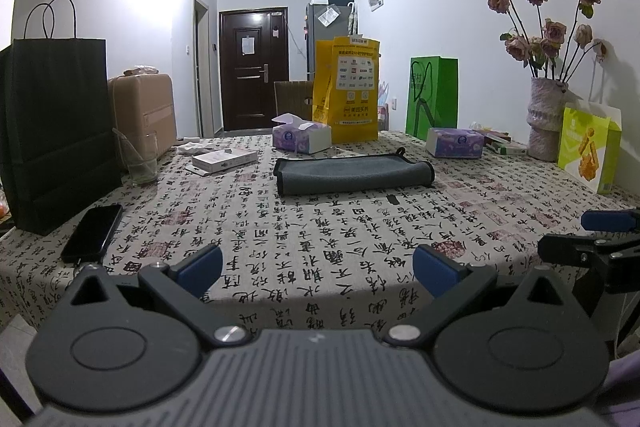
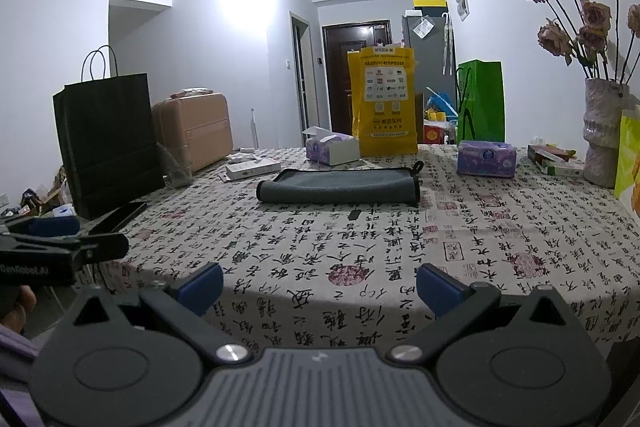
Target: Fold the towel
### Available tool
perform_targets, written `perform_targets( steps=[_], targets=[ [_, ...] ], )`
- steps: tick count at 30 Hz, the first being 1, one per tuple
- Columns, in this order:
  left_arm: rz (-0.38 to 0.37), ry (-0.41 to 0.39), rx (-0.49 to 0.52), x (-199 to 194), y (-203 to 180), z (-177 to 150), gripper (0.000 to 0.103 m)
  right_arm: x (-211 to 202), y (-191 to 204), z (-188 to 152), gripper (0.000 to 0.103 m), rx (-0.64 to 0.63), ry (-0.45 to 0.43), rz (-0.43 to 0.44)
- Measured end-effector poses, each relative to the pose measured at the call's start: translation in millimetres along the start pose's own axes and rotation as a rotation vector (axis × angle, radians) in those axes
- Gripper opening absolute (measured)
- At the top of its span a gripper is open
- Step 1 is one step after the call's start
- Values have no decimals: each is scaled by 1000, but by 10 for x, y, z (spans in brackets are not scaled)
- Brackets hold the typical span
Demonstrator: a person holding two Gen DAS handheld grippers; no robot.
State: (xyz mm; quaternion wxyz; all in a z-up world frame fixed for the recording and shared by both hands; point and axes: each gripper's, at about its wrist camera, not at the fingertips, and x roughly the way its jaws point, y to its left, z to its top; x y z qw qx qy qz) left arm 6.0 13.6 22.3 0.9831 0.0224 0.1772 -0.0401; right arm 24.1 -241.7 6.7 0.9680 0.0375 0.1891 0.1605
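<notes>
The left gripper [image 1: 317, 273] has its blue-padded fingers [image 1: 200, 267] spread wide with nothing between them, hovering at the near edge of the table [image 1: 360, 239]. The right gripper [image 2: 319, 283] is the same: fingers [image 2: 438, 287] held apart and empty, over that same near edge.

Taking the towel [image 1: 354, 173] as the landmark: it lies folded on the patterned cloth, a grey strip with dark edging and a small loop at its far right corner, well beyond both grippers toward the middle of the table. Just in front of it sits a small dark tag [image 1: 393, 199]. Behind it stand a yellow bag [image 1: 347, 89] and an opened tissue box [image 1: 301, 134]; behind and to its right, a second tissue pack [image 1: 454, 143] and a green bag [image 1: 432, 95]. Left of it are a flat white box [image 1: 224, 159], a glass [image 1: 140, 159], a black paper bag [image 1: 56, 131] and a phone [image 1: 93, 231]. Far right of it stands a vase of dried roses [image 1: 546, 119].
</notes>
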Motion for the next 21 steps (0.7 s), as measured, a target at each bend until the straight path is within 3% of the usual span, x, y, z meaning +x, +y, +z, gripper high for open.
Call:
perform_targets(
  steps=[21],
  targets=[
    [-8,1,-1,5,-12,5,103,-14,5,8,103,-5,0,1]
  ],
)
